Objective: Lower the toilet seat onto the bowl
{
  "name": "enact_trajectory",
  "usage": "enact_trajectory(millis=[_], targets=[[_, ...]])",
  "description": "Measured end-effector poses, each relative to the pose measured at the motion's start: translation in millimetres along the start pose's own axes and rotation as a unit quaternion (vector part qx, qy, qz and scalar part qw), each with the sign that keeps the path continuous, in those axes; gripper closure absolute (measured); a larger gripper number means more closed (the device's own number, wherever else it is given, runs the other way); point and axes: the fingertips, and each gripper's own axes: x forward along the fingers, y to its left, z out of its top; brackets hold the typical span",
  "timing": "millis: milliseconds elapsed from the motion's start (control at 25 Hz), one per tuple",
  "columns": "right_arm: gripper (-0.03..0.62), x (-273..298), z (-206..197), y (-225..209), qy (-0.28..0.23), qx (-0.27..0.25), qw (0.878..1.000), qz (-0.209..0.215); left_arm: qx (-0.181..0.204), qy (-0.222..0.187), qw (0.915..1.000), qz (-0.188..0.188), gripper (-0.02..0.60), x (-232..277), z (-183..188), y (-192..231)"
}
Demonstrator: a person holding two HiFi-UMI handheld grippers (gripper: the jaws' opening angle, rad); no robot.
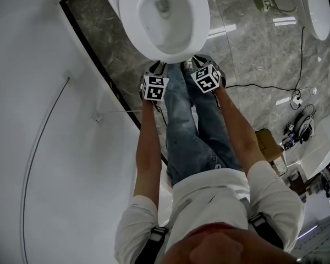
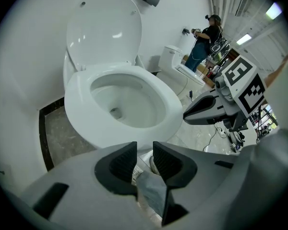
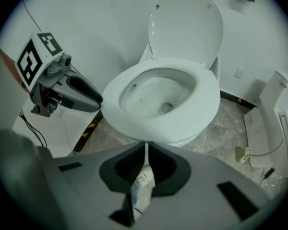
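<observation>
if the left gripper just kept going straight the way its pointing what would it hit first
Most likely the front rim of the toilet seat. It lies right ahead of the left gripper, with nothing showing between them. Depth and exact height are hard to judge, so it might strike slightly below the rim.

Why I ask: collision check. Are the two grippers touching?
Apart. Head view: the person's jeans show in the gap between left gripper and right gripper.
</observation>
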Motion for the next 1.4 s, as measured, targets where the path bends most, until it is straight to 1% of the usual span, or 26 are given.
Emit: enact_trajectory(millis=[240,400,600,960,1200,1400], targets=[[0.550,4.6,-4.8,-3.4,0.002,0.006,1.000,-0.006,-0.008,-0.006,0.9999,-0.003,0.459,5.8,-1.0,0.4],[0.551,-8.6,-4.0,-2.2,-0.009,0.008,1.000,-0.011,-0.008,-0.017,0.9998,0.002,0.459,-2.2,3.1,-0.9],[0.551,-27.6,4.0,0.1,-0.030,-0.005,0.999,-0.015,-0.008,-0.033,0.9994,0.007,0.460,-11.5,14.8,-0.9],[0.552,-60.5,41.9,-3.9,-0.090,-0.005,0.996,-0.022,0.003,-0.076,0.9969,0.022,0.490,-42.5,54.9,-3.7],[0.565,-91.7,77.7,-4.9,-0.150,-0.015,0.988,-0.022,0.020,-0.104,0.9938,0.033,0.527,-66.8,77.4,-9.6],[0.565,-116.1,96.5,-12.4,-0.180,-0.010,0.983,-0.030,0.031,-0.125,0.9907,0.043,0.540,-89.9,99.1,-14.1]])
